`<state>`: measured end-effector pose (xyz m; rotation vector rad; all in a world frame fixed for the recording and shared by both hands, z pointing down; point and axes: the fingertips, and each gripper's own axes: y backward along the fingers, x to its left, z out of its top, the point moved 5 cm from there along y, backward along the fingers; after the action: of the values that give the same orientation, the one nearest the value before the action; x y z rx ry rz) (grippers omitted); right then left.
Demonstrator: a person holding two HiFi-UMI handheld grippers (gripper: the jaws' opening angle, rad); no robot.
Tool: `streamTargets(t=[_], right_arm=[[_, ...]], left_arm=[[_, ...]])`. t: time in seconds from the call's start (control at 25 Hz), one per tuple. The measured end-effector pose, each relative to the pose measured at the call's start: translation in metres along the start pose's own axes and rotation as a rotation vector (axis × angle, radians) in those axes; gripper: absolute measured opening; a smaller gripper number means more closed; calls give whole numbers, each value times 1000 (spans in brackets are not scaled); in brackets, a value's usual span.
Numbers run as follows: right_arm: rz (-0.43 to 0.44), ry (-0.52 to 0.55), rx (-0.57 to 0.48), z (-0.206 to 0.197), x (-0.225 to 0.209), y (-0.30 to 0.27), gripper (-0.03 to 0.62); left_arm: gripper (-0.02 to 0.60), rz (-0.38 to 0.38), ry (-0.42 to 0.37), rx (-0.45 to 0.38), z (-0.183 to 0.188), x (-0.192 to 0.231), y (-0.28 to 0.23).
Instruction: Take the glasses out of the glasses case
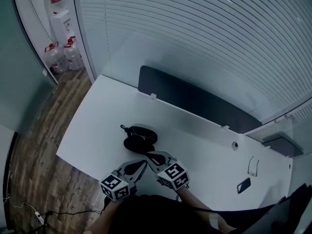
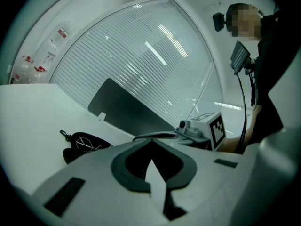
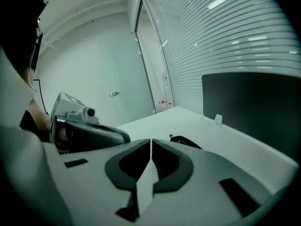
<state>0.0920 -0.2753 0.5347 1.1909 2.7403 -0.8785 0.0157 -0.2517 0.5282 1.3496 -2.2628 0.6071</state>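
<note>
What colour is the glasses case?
The case is black; the head view shows it best.

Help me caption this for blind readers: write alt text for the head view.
A black glasses case lies on a white desk, just beyond the left gripper and right gripper, both shut and empty near the desk's front edge. A dark divider panel lines the far edge.
</note>
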Motion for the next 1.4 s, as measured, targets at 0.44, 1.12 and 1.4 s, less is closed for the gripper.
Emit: streamTargets(t=[0.44, 1.12, 1.4], right_arm=[[-20, 80, 90, -5, -11, -27, 18], [-96, 199, 271, -11, -46, -59, 20], [-73, 224, 333, -16, -54, -70, 24]], left_arm=[[9, 11, 26, 41, -4, 20, -2], [9, 27, 33, 94, -6, 54, -28], [9, 53, 41, 105, -11, 64, -33]])
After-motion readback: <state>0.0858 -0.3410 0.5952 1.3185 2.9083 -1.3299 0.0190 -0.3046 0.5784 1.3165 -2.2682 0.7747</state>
